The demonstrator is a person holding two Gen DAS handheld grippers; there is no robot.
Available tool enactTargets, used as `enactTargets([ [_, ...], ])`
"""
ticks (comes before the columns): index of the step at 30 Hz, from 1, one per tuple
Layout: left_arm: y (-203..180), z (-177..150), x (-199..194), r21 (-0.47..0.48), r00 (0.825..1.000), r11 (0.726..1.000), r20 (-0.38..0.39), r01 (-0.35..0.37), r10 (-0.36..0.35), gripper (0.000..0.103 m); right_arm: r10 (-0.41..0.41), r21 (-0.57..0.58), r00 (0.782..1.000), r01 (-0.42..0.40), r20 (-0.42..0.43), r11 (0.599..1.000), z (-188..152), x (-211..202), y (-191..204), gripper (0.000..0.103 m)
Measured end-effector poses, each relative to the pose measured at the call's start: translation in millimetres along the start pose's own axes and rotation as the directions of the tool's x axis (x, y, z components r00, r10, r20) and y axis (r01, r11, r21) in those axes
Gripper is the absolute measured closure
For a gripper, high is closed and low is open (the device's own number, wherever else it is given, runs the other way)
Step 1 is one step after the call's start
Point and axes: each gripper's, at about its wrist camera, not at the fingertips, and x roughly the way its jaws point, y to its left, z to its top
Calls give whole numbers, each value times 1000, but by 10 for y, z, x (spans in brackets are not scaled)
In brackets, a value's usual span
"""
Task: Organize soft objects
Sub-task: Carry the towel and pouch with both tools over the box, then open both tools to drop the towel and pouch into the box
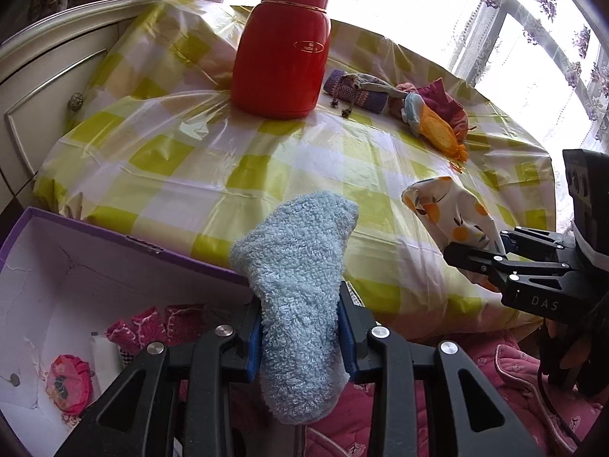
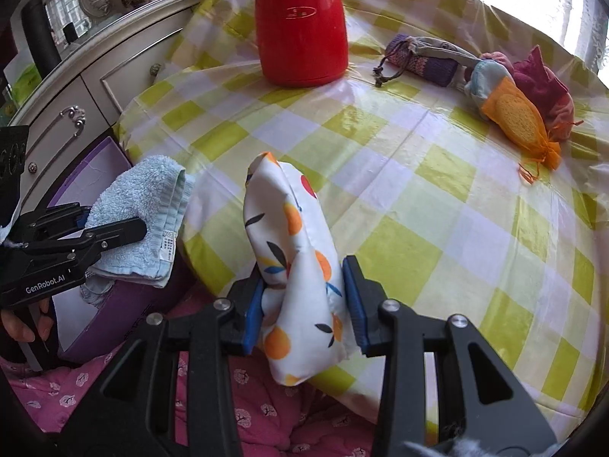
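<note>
My left gripper (image 1: 300, 327) is shut on a folded light-blue towel (image 1: 297, 274), held at the table's near edge beside the purple box (image 1: 114, 240); the towel also shows in the right wrist view (image 2: 141, 205). My right gripper (image 2: 304, 304) is shut on a white pouch with orange fruit print (image 2: 297, 259), held above the table's near edge; the pouch also shows in the left wrist view (image 1: 453, 213). A purple knitted pouch (image 1: 357, 91), an orange mesh pouch (image 1: 437, 129) and a red cloth bag (image 1: 445, 103) lie at the table's far right.
A red thermos (image 1: 281, 45) stands at the far middle of the yellow-checked tablecloth (image 1: 228, 160). The purple box holds pink knitted items (image 1: 152, 327) and a round pink piece (image 1: 68, 384). A cream cabinet (image 1: 45, 87) stands left. A pink quilt (image 2: 95, 384) lies below.
</note>
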Motion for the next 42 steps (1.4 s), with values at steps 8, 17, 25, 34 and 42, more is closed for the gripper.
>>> enactTargets([
  [8,419,-152,-151,-96,998,993,-3,-64,64,69,57,-210,998,-62,-31,976,116,84,629,61],
  [17,944,-360,-304,-199,986,966,-15,-164,164,69,126,-404,988,-149,-83,903,196,209,1318,61],
  [25,1299,-529,-416,-273,973,934,-41,-231,228,69,160,-556,978,-209,-136,804,114,312,1907,61],
  [34,1584,-627,-485,-287,922,876,-130,-388,365,64,291,-584,932,-364,-218,726,16,345,2225,56],
  [42,1352,-388,-392,-145,821,808,-111,-571,560,36,254,-424,966,-250,-49,870,270,231,1525,32],
])
